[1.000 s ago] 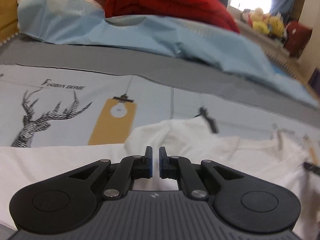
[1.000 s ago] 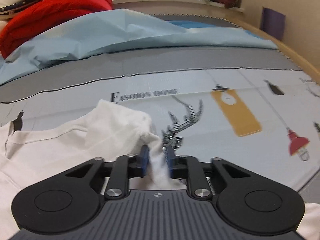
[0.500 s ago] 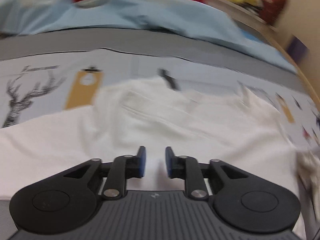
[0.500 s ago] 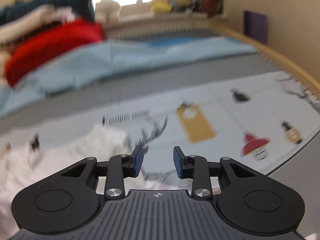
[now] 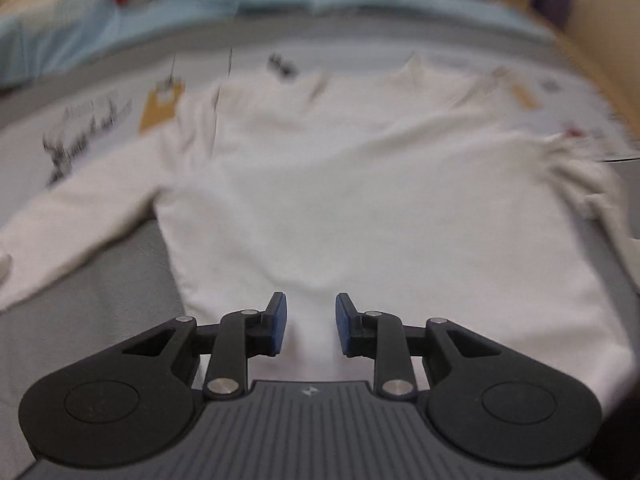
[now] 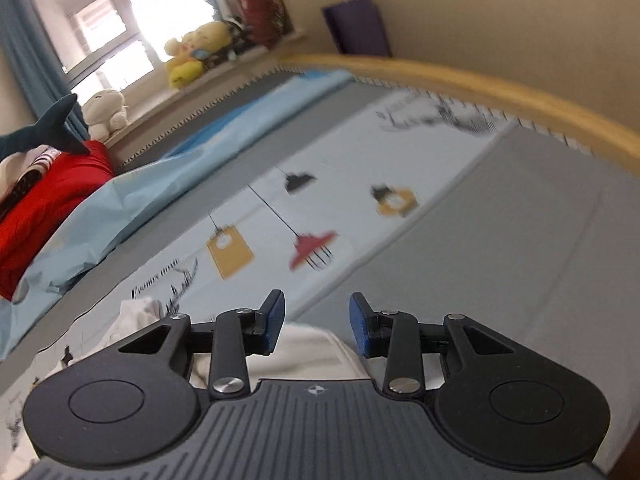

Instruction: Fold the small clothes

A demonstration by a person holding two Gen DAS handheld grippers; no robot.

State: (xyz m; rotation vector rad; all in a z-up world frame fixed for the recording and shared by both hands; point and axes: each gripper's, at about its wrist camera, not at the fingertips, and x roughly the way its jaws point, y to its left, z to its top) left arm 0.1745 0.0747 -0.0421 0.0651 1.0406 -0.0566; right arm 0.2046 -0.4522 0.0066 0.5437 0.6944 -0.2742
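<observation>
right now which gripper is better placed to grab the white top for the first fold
Left. The left gripper is open over the hem of the white top, which lies spread ahead. The right gripper, also open, faces mostly bare bed sheet.

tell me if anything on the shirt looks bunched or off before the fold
The white shirt lies mostly flat, but its sleeve on the image right is bunched up near the shoulder, while the other sleeve stretches out straight. Both the left gripper and right gripper are open, holding nothing.

White top [image 5: 360, 200], pale blue sheet [image 6: 360, 168] printed with yellow tags, red lamp, blue-padded fingers [image 5: 277, 324]
</observation>
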